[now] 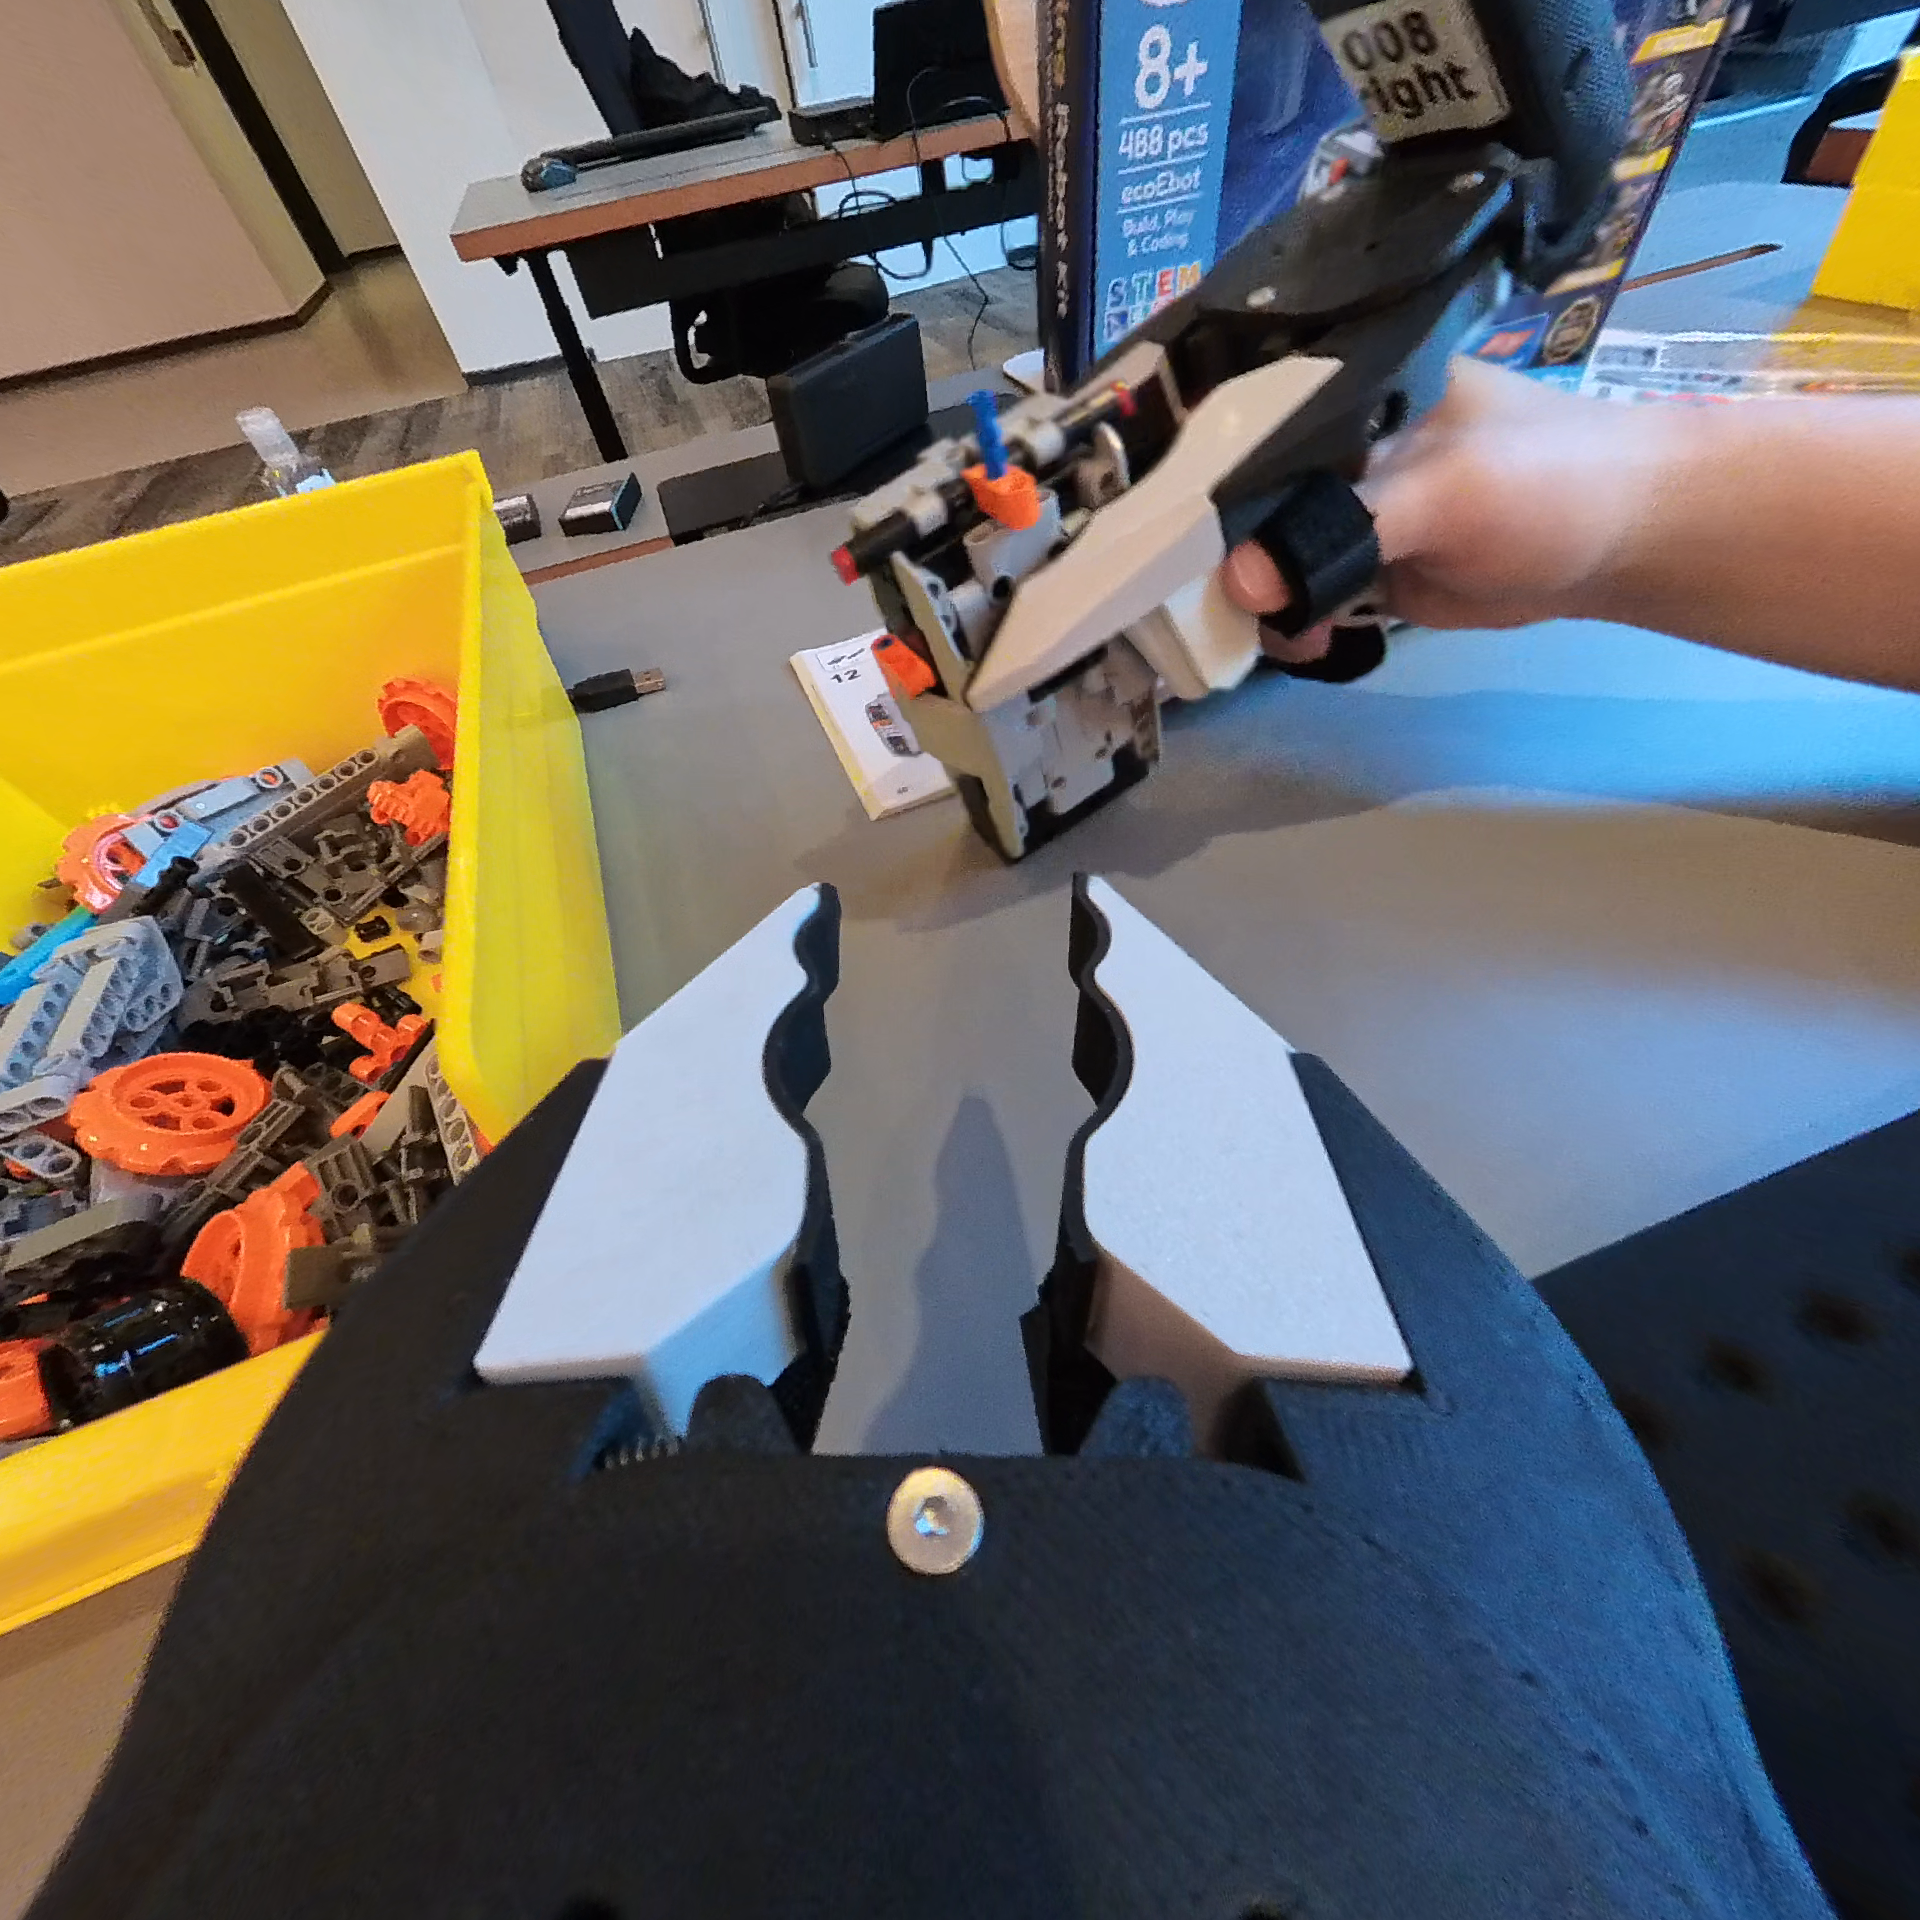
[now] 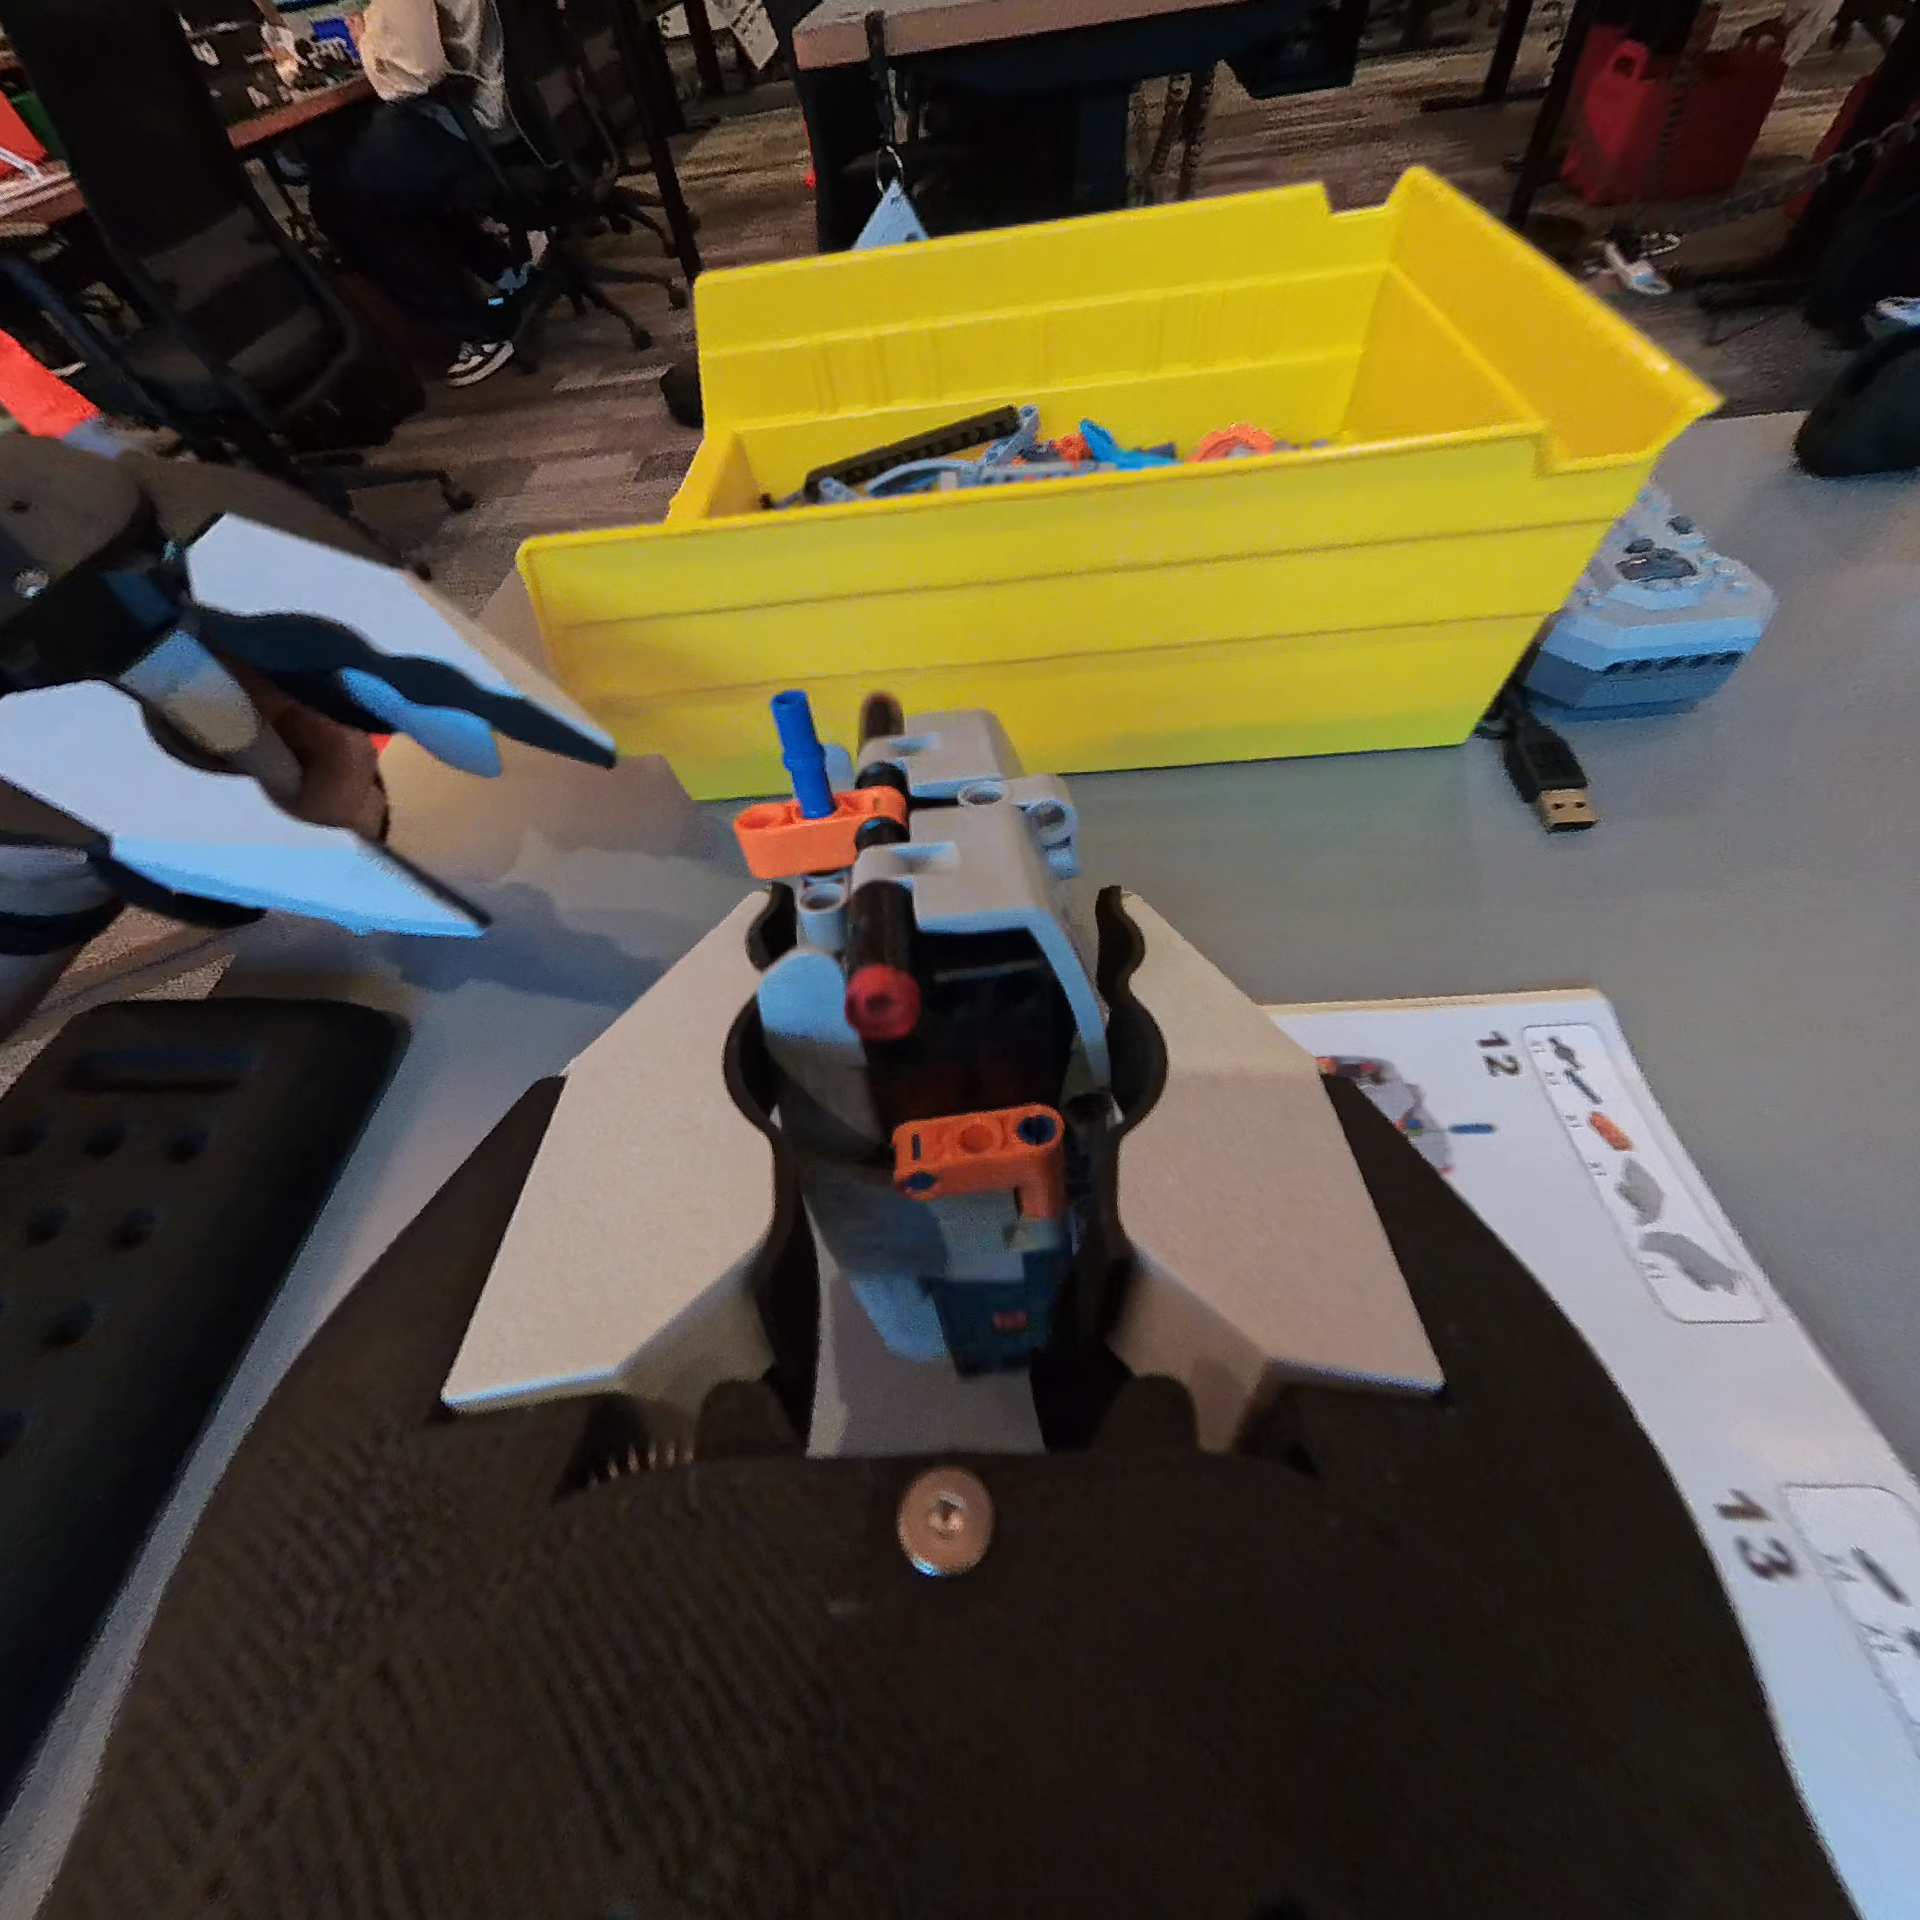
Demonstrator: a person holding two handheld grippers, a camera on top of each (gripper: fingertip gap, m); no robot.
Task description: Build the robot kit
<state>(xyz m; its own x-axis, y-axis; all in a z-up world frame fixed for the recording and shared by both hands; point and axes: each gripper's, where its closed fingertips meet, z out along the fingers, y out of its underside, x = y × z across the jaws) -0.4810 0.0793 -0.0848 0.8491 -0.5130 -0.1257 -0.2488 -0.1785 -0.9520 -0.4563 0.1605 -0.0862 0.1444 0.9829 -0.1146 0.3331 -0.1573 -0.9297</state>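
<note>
Left wrist view: left gripper (image 1: 954, 904) hangs over bare grey table (image 1: 1455, 1039), fingers apart, nothing between them. Just to its left sits a yellow bin (image 1: 520, 831), and only this view looks down into it: a heap of grey, black and orange building parts (image 1: 229, 1039), gear wheels among them. Ahead, the right gripper (image 1: 971, 727) comes in from the right, held by a person's hand (image 1: 1475, 520), tips angled down toward the table. Behind it stands a tall blue kit box (image 1: 1153, 177), seen in this view only.

Right wrist view: right gripper (image 2: 935, 914) is clamped on a grey brick assembly (image 2: 956, 1039), one finger on each side. The assembly runs lengthwise between the fingers and sticks out past the tips. It carries two orange connectors (image 2: 821, 821), a blue pin (image 2: 800, 753) standing up at the far end, and a black axle with red end cap (image 2: 881, 1000). Left gripper (image 2: 545, 842) shows at left, blurred, jaws parted, near the assembly but apart from it. Beyond, the yellow bin (image 2: 1039, 623) is seen side-on. Only this view shows a grey-blue hub block (image 2: 1652, 623) beside the bin. A USB plug (image 2: 1558, 790) lies near it, and an open instruction booklet (image 2: 1558, 1195) lies right of the gripper.

Booklet (image 1: 862, 727) lies under the held assembly (image 1: 1018, 623) in the left view.
</note>
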